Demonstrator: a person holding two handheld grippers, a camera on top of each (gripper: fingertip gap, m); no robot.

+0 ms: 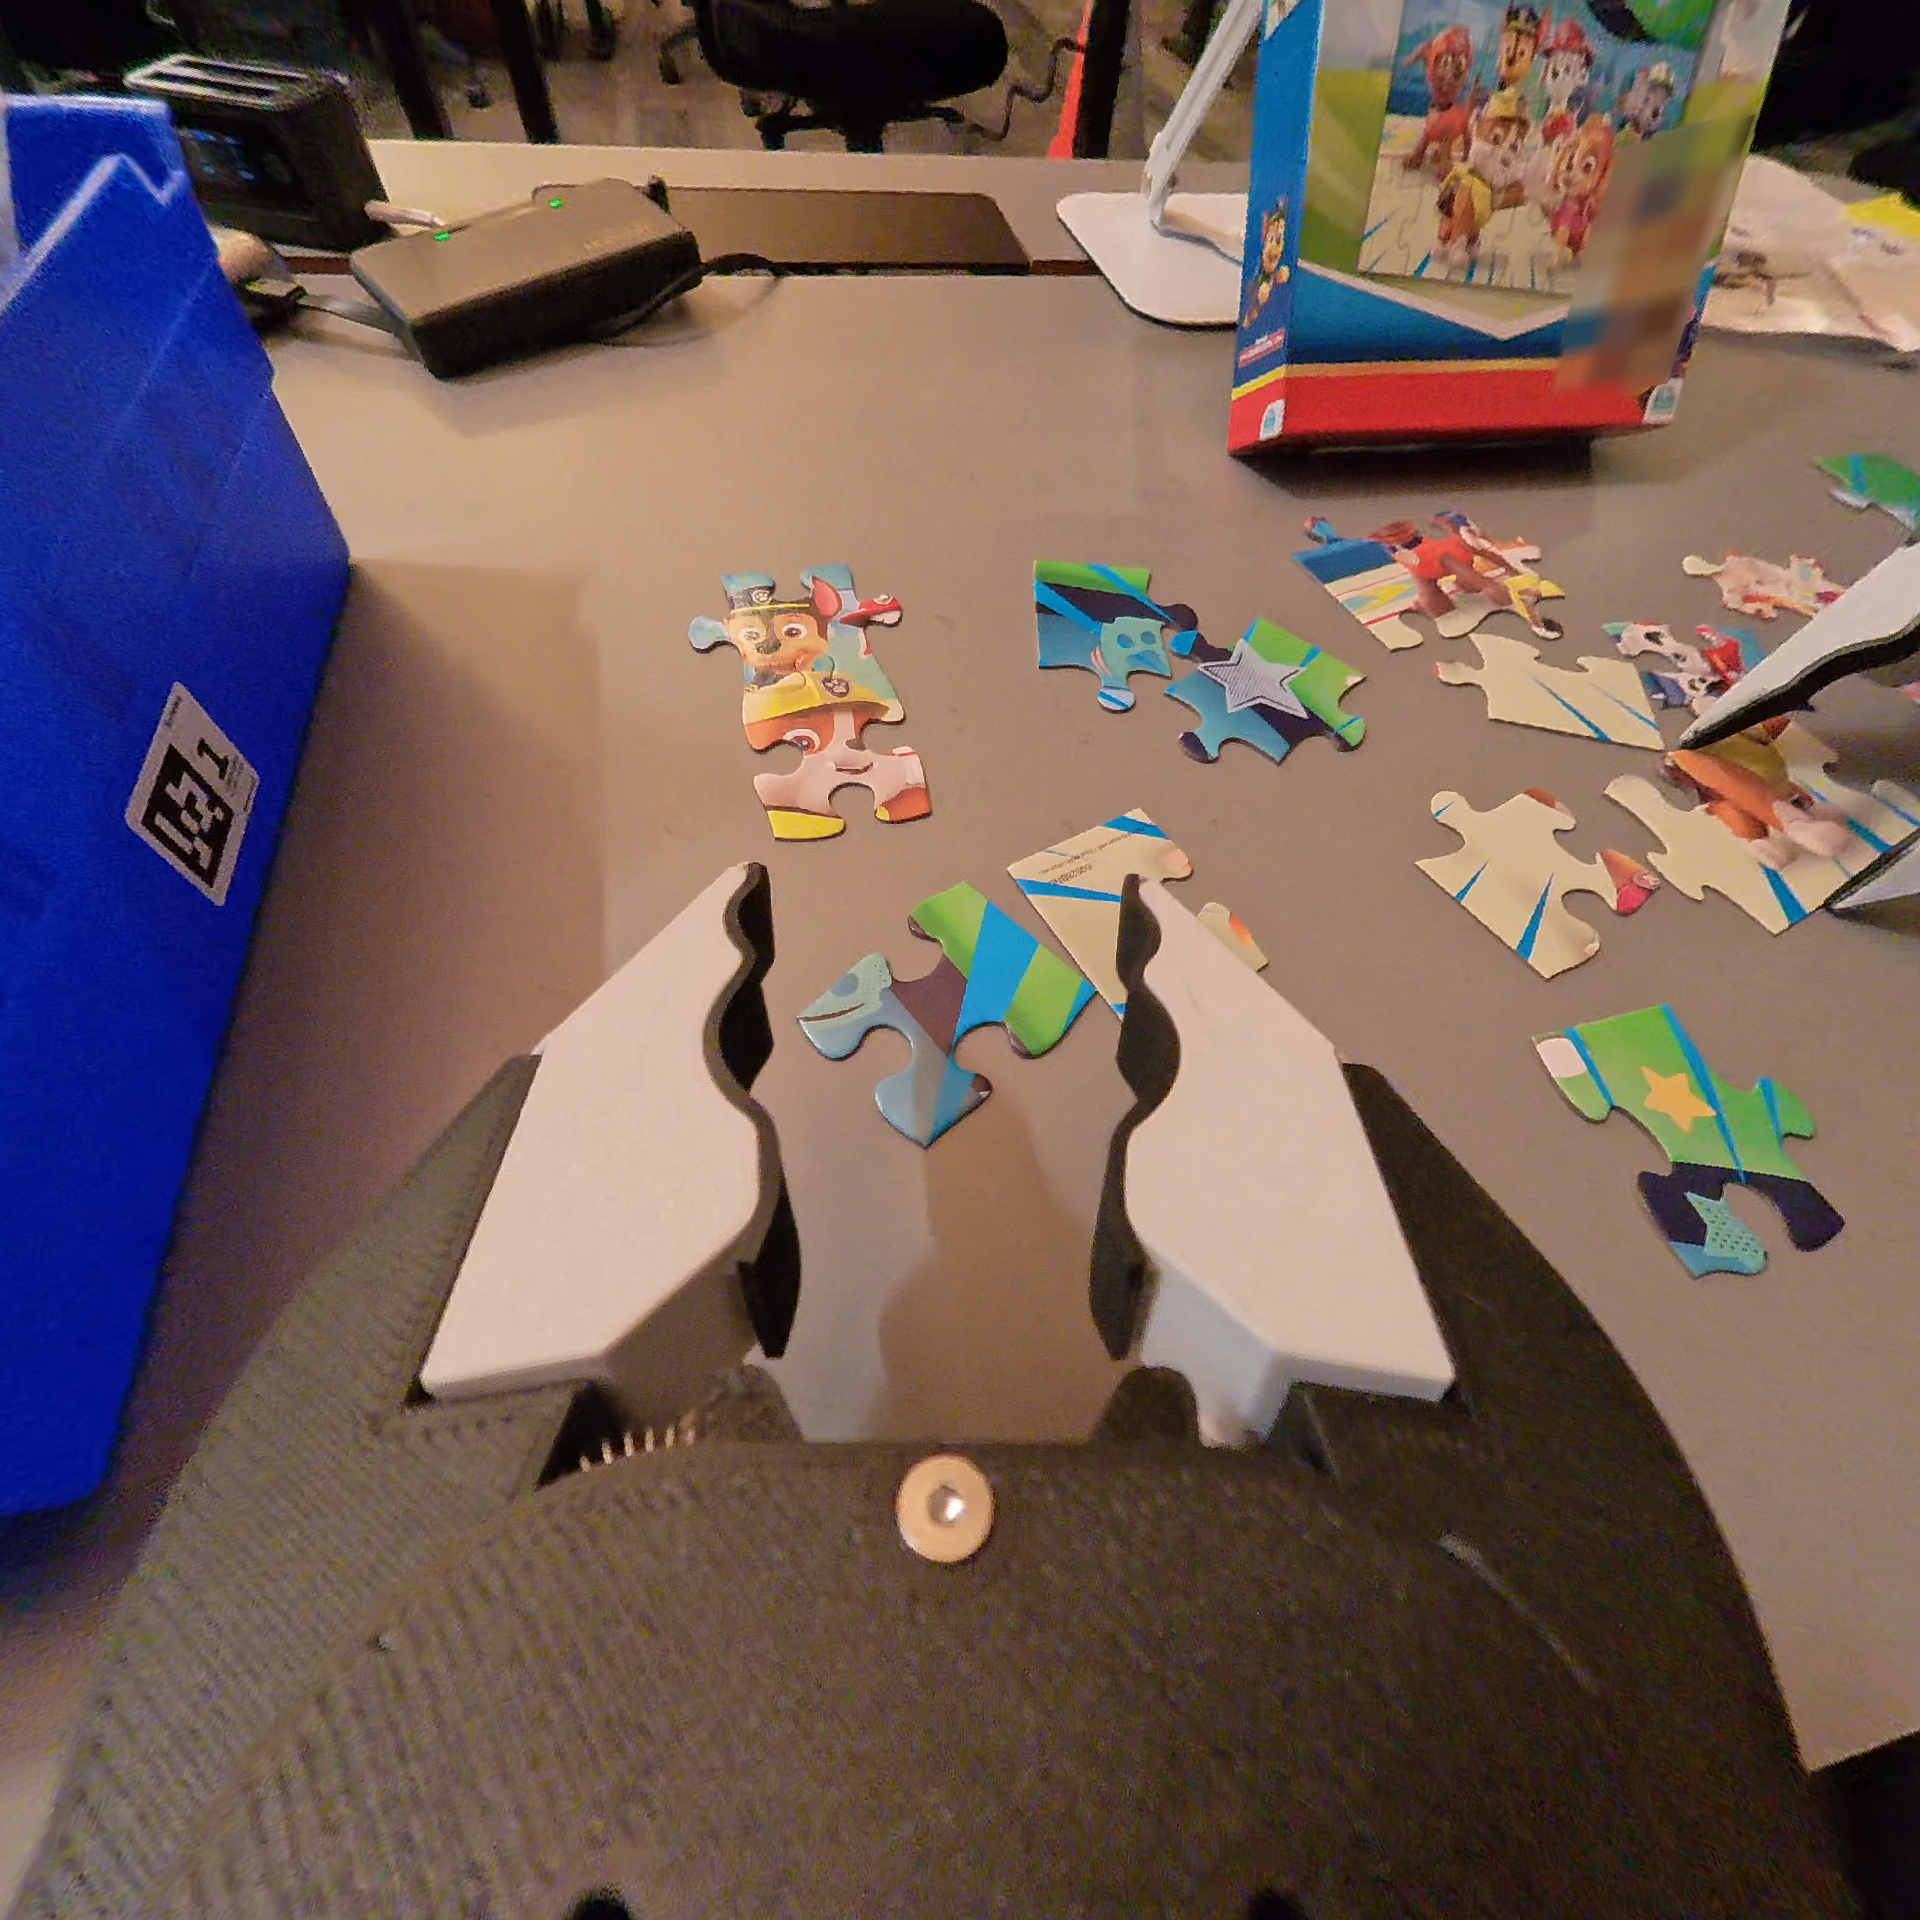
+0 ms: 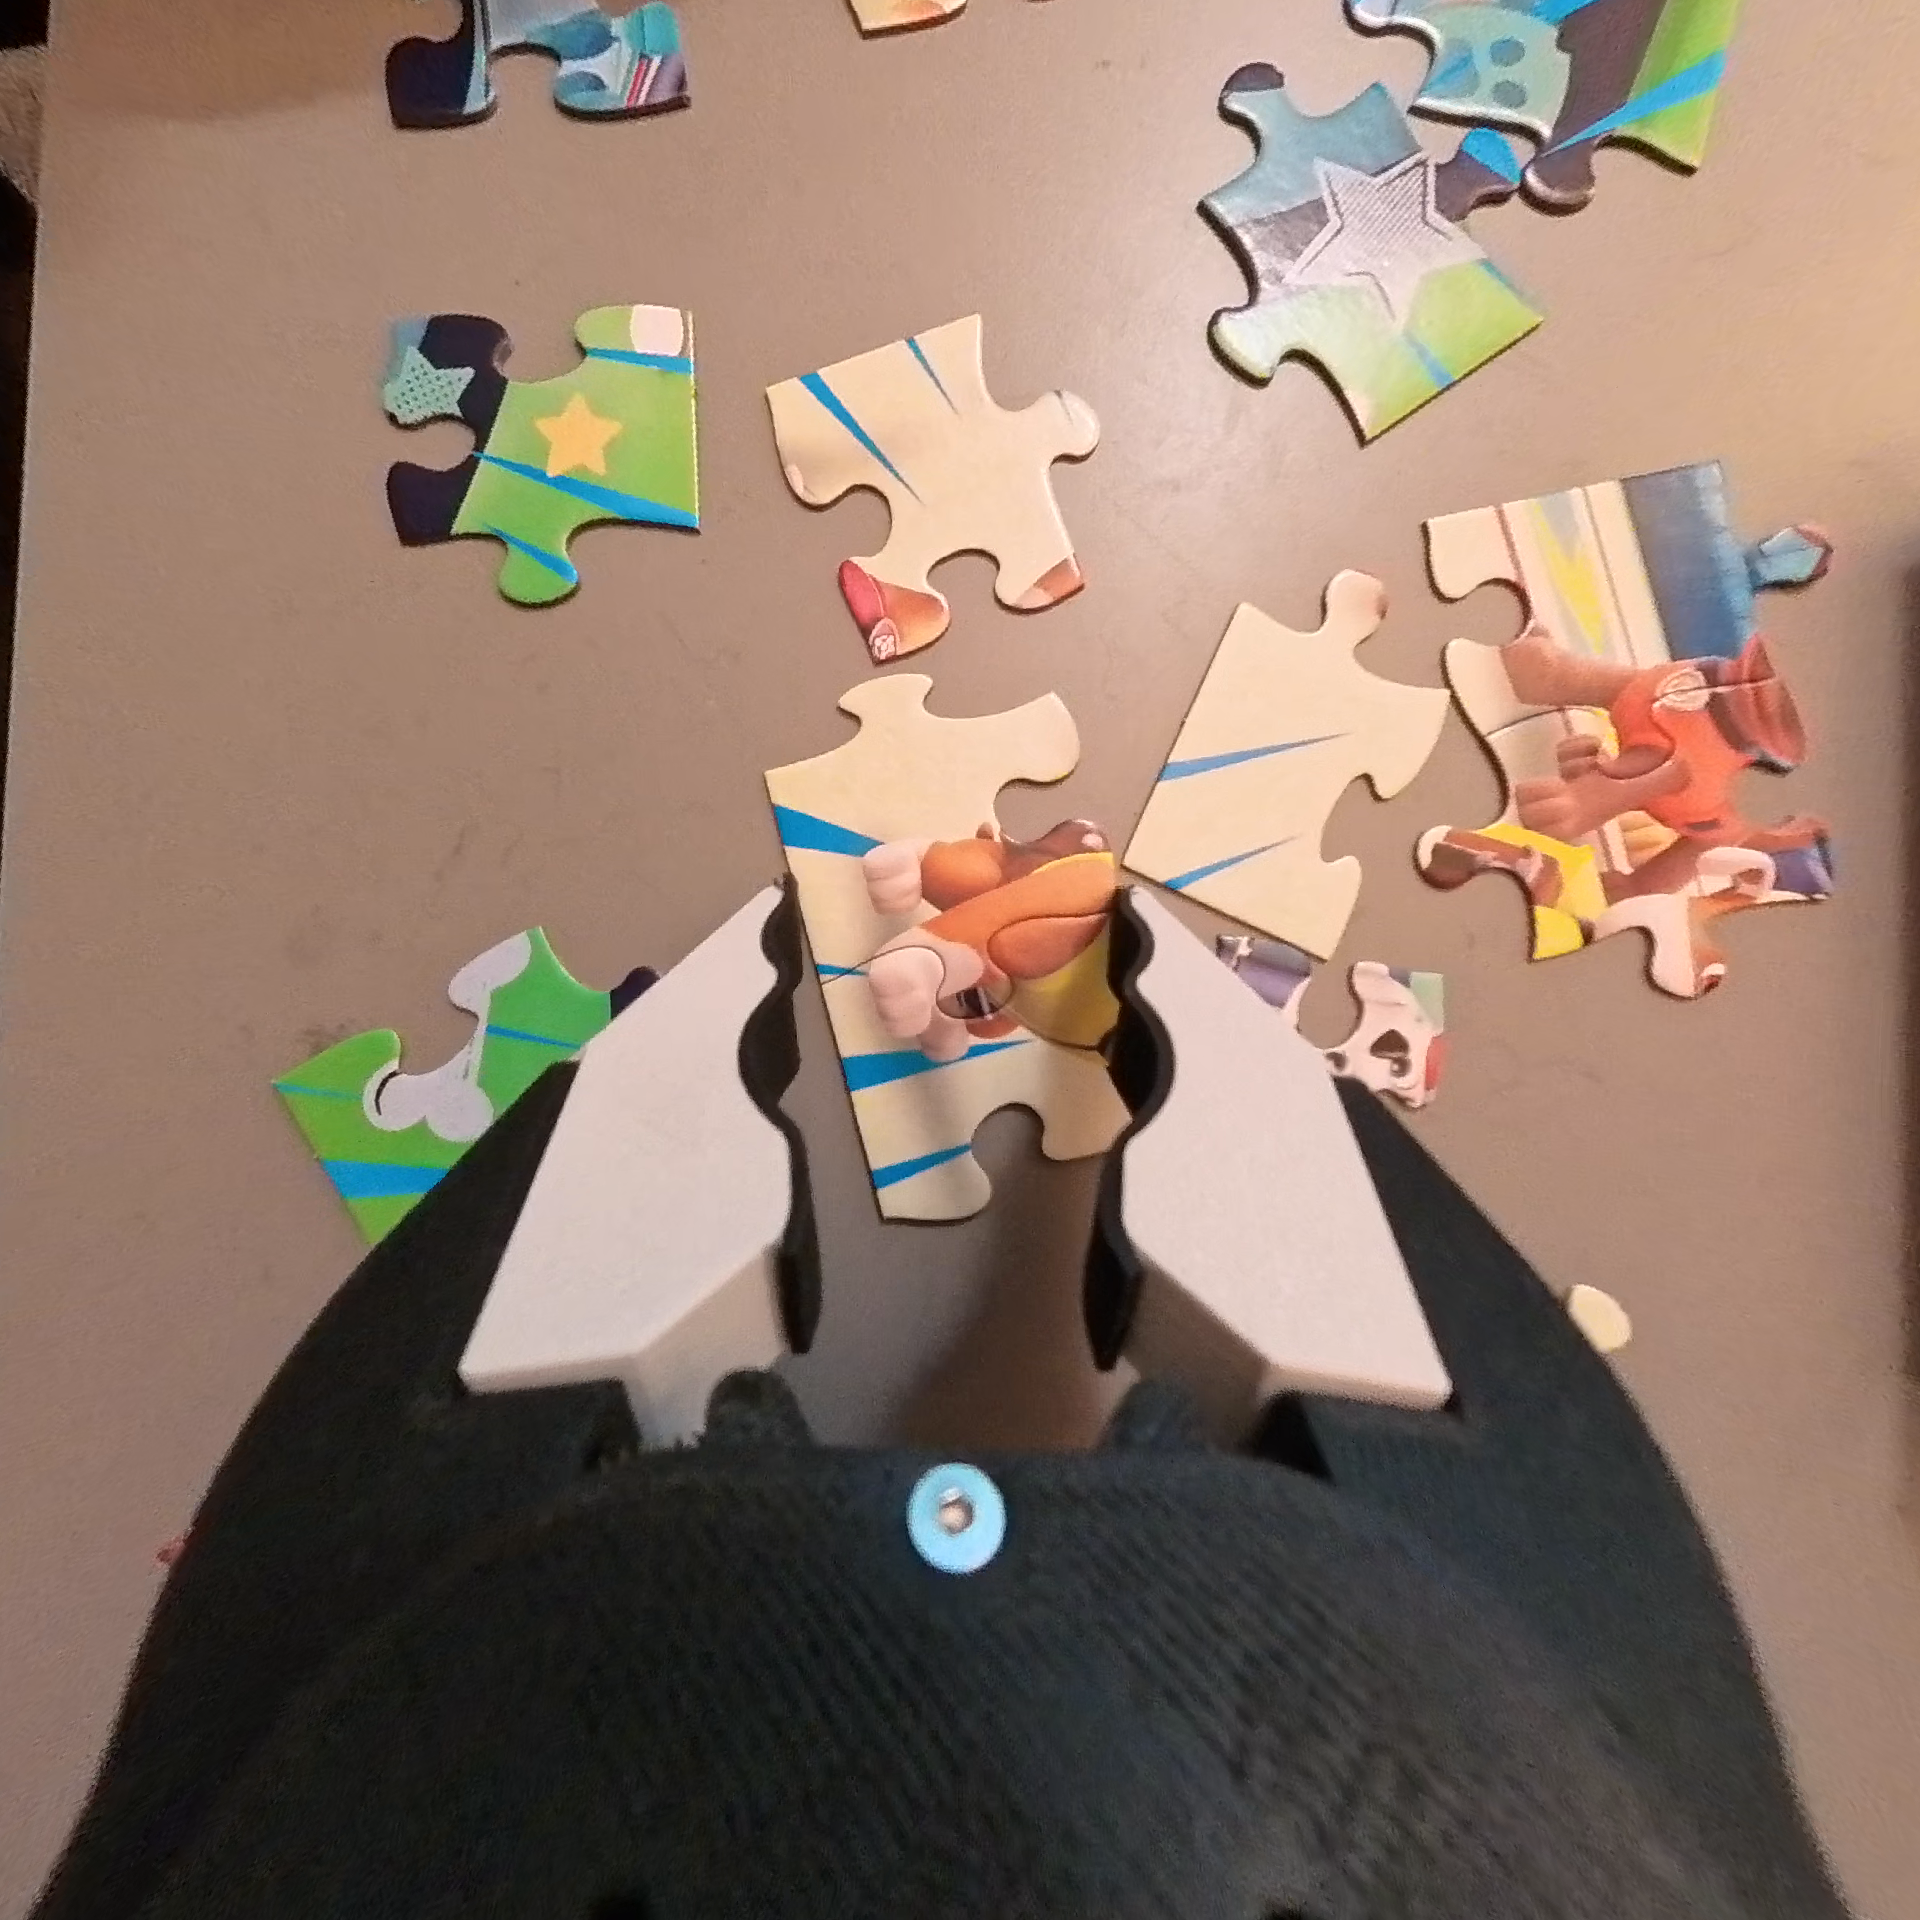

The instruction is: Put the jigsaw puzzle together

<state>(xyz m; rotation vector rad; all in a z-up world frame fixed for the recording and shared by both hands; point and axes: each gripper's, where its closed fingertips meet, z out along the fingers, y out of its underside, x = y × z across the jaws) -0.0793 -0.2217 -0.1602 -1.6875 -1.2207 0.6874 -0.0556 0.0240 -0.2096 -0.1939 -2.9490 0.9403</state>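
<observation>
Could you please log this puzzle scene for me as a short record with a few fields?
surface: grey table
left tool: open, above a green and blue puzzle piece lying flat between its fingers, untouched
right tool: fingertips at both edges of the joined cream pieces with an orange dog; whether they press is unclear
loose pieces: green piece with yellow star, silver star piece, cream piece with blue streaks
joined strip: dog faces
background: puzzle box, blue bin, black adapter
</observation>
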